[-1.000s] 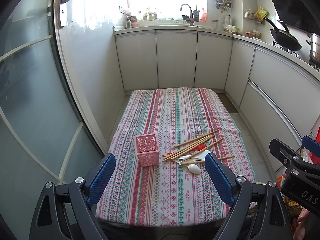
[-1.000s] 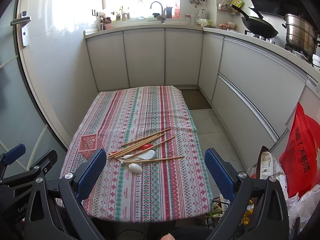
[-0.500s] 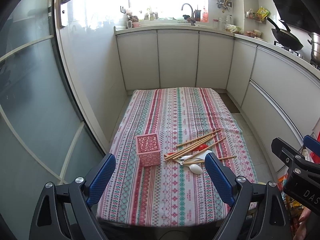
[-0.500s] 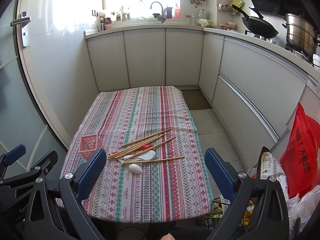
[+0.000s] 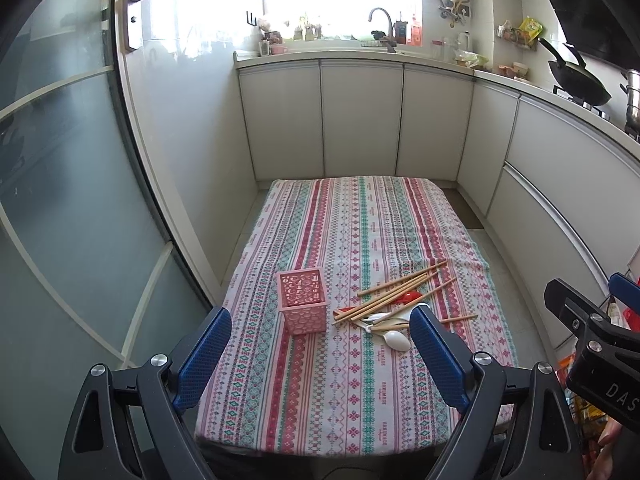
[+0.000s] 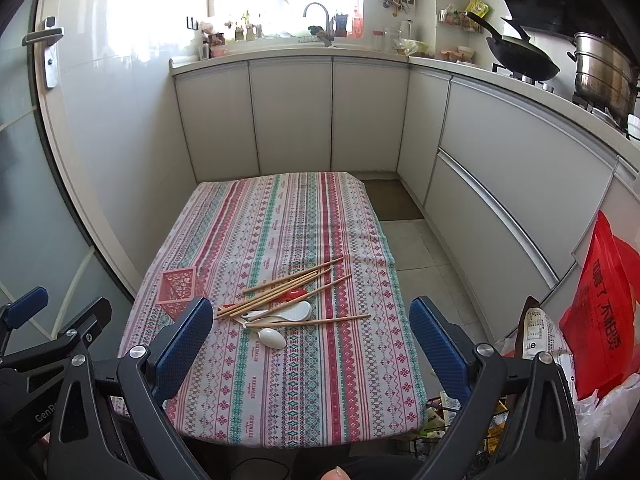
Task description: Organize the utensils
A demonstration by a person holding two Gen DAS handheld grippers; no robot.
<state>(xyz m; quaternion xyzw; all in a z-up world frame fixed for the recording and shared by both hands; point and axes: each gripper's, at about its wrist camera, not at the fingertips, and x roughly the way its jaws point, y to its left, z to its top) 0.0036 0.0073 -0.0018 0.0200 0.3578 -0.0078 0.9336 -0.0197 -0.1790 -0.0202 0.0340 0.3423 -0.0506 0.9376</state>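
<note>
Nothing is picked up yet, so this looks like the start of the job: both tools hang back at the near edge of the tabletop (image 5: 360,400), which is covered by a striped patterned cloth. The left tool (image 5: 320,354) stands released, jaws wide with nothing between them, and the right tool (image 6: 310,354) is likewise spread and empty. The pink perforated holder (image 5: 303,300) stands upright toward the near left of the cloth. Just to its right lies a loose heap: wooden chopsticks (image 5: 400,288) fanned across white spoons (image 5: 394,338) and a red spoon (image 5: 410,297), one chopstick lying apart on the near side. The next move likely calls for reaching forward to the heap, closing on a single piece, and dropping it upright into the holder.
</note>
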